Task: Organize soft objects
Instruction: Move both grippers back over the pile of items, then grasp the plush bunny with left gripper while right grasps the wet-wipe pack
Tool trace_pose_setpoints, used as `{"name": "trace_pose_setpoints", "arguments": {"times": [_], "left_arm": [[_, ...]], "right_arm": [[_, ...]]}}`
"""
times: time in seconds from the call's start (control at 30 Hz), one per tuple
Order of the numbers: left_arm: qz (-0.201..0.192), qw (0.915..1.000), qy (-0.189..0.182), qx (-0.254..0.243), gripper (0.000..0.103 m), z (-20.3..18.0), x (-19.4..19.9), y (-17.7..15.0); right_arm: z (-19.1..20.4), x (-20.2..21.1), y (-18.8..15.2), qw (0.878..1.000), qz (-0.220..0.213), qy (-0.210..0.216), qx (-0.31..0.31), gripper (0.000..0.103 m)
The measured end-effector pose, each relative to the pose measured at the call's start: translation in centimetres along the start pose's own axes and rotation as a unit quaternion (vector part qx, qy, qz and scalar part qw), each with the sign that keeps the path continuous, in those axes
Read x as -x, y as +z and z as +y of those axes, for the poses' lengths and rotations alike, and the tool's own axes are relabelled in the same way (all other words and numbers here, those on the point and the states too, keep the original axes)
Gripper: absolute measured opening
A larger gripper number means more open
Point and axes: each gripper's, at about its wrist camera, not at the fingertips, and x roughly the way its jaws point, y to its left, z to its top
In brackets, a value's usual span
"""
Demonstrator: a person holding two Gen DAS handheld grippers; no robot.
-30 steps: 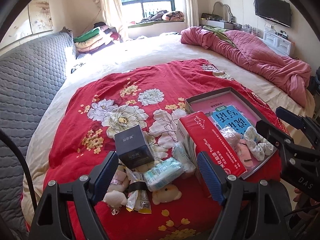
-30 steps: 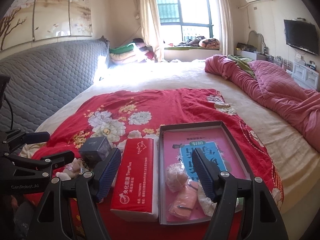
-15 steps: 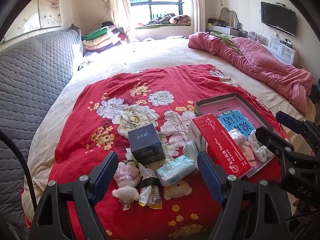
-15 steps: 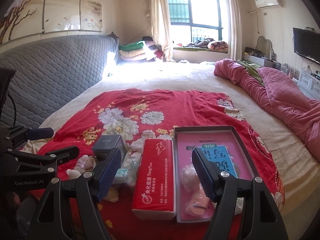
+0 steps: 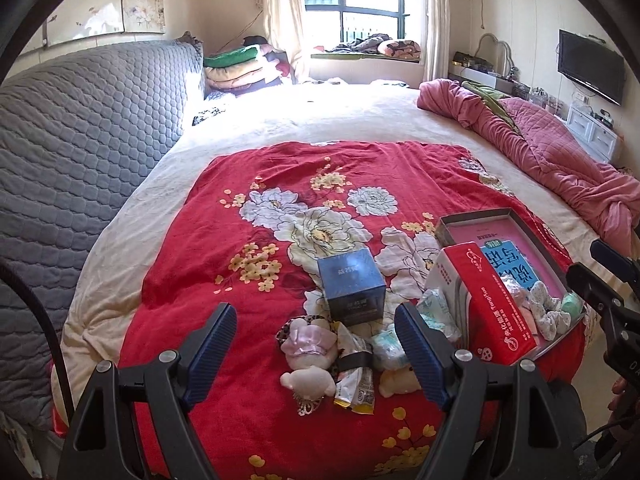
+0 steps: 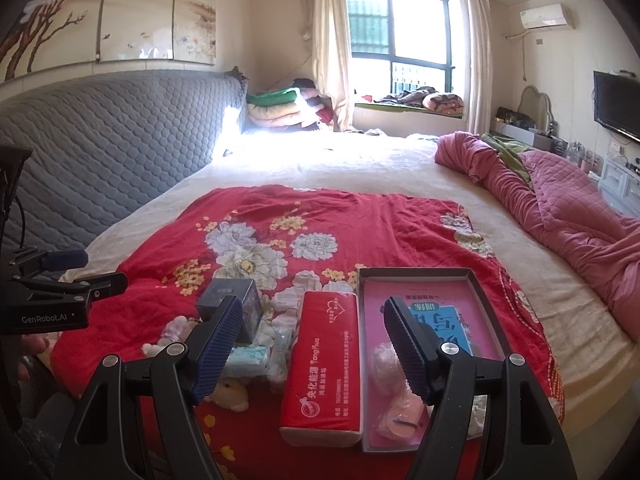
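Both claws wide open and empty above the bed. Left claw [image 5: 316,354] frames the plush toy [image 5: 307,354] beside the tissue box [image 5: 486,300]; right claw [image 6: 312,346] faces the tray [image 6: 486,292]. Descend squarely, grip the toy's body, avoid the snack packet [image 5: 354,376].

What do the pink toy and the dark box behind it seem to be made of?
The pink toy looks like plush fabric: fuzzy, rounded, matte. The dark box seems to be printed cardboard, with crisp edges and a slight sheen, though that is a guess from its look.
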Motion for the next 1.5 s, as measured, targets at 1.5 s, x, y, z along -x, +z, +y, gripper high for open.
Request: {"name": "trace_pose_setpoints", "arguments": {"times": [1.5], "left_arm": [[0.127, 0.9889, -0.055, 0.055, 0.08, 5.5, -11.0, -7.1]], "right_arm": [[9.2, -9.6, -6.3, 0.977, 0.112, 0.027, 0.182, 0.075]]}}
